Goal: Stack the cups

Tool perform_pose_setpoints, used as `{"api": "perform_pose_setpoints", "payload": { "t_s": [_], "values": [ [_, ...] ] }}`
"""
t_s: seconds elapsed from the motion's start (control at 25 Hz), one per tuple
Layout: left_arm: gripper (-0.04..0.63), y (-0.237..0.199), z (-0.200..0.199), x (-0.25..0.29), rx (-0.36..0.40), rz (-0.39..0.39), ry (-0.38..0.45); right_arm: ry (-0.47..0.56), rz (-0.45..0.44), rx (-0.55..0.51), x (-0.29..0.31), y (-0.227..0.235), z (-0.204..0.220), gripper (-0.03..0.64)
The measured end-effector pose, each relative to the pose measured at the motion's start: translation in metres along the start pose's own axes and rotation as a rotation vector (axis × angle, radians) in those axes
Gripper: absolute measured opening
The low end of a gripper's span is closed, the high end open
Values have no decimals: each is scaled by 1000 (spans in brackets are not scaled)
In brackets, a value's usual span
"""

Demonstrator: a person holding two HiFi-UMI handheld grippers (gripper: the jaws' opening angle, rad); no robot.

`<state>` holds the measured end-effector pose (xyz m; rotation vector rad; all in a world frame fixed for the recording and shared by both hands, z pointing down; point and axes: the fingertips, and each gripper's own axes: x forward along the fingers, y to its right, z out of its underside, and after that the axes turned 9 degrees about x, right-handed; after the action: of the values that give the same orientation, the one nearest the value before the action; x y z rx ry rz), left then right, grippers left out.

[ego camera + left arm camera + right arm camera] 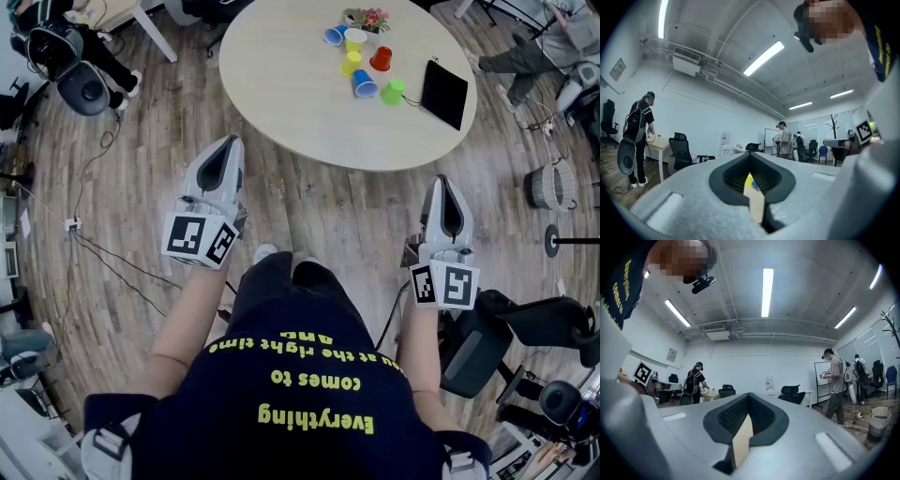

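Stacking hasn't started yet imo. The left claw [226,142] and right claw [442,184] are both pinched together on nothing. The cups [362,62] sit loose on the round surface [281,89], around 1 o'clock. Next I'd step closer and spread one claw.

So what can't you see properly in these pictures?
- Head view: the cups are too small to tell whether any already sit inside another.
- Head view: the flowery thing behind them is too small to name.
- Left gripper view: the shut left gripper hides nearly all the table; only a yellow and blue sliver shows.
- Right gripper view: the shut right gripper hides the cups; only a tan sliver shows.
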<state>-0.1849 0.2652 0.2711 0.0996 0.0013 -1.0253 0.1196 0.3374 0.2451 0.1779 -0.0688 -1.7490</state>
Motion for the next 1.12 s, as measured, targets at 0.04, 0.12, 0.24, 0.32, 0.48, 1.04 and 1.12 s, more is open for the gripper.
{"api": "perform_pose_setpoints", "payload": {
  "t_s": [0.04,0.12,0.24,0.32,0.48,1.04,1.12],
  "values": [
    [5,2,0,1,2,0,-1,-1,1,2,0,1,0,6],
    [5,5,0,3,8,3,-3,-5,5,11,1,4,1,6],
    [5,9,2,6,18,9,-14,-21,28,38,3,12,5,8],
    [5,11,3,8,20,5,-22,-33,47,50,3,17,9,8],
    [25,17,4,16,10,3,-35,-57,54,67,7,24,14,12],
    [198,13,24,56,-30,40,-98,-127,50,91,42,27,34,192],
    [218,6,26,68,-33,41,-101,-135,52,92,54,28,37,202]
  ]
}}
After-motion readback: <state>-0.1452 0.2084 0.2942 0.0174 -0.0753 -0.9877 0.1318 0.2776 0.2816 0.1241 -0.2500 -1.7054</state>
